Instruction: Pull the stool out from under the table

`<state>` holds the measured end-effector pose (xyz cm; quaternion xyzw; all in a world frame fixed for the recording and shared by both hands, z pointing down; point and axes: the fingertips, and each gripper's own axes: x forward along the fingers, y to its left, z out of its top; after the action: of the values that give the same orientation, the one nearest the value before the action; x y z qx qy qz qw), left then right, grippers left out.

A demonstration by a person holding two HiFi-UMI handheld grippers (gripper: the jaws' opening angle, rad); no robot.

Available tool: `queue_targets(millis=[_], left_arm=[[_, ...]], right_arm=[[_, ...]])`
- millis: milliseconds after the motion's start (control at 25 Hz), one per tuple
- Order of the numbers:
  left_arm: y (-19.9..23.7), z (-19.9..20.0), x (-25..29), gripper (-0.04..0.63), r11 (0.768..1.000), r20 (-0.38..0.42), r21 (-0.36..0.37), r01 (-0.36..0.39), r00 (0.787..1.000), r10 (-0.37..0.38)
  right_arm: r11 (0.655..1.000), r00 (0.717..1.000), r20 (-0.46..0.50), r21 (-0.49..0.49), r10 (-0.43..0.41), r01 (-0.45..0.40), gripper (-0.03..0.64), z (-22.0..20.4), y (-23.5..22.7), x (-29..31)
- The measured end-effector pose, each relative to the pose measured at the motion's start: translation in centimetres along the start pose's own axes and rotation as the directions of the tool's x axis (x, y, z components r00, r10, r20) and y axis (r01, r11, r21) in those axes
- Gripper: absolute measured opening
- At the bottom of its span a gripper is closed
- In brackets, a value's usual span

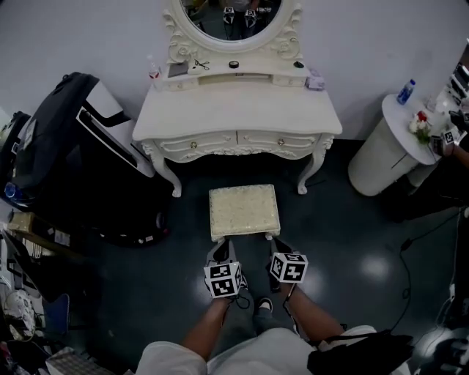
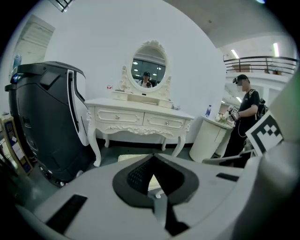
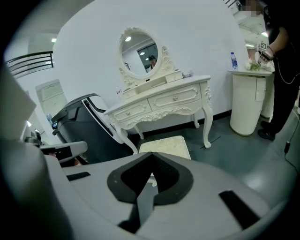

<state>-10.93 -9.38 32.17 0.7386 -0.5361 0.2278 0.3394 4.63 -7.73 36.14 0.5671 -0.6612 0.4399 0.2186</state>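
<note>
The stool (image 1: 244,211) stands clear of the counter (image 1: 234,110), on the floor in front. Our left gripper (image 1: 220,250) and right gripper (image 1: 281,246) hang closed, empty. It looks light and rigid; we'd grip the seat's near edge.

The mirror (image 1: 233,22) is cut off at the top, the stool (image 1: 244,210) hides most of its legs under its cushion, and small items (image 1: 234,64) on the desk (image 1: 238,117) are too tiny to name.
</note>
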Motion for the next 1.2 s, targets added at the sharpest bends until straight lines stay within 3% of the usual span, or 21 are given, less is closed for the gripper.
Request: queue_targets(millis=[600, 960, 1200], left_arm=[[-2.8, 11.2, -4.6, 0.009, 1.0, 0.149, 0.002, 0.024, 0.989, -0.024], [-3.2, 17.5, -5.9, 0.009, 0.998, 0.233, -0.008, 0.06, 0.971, -0.057], [-3.1, 19.6, -5.7, 0.009, 0.998, 0.244, -0.013, 0.067, 0.968, -0.062]], right_arm=[[0.992, 0.982, 0.171, -0.113, 0.079, -0.06, -0.002, 11.9, 4.0, -7.1], [0.988, 0.937, 0.333, -0.141, 0.102, -0.057, -0.002, 20.2, 6.1, -10.2], [0.989, 0.923, 0.367, -0.133, 0.116, -0.071, -0.002, 22.3, 7.1, -11.3]])
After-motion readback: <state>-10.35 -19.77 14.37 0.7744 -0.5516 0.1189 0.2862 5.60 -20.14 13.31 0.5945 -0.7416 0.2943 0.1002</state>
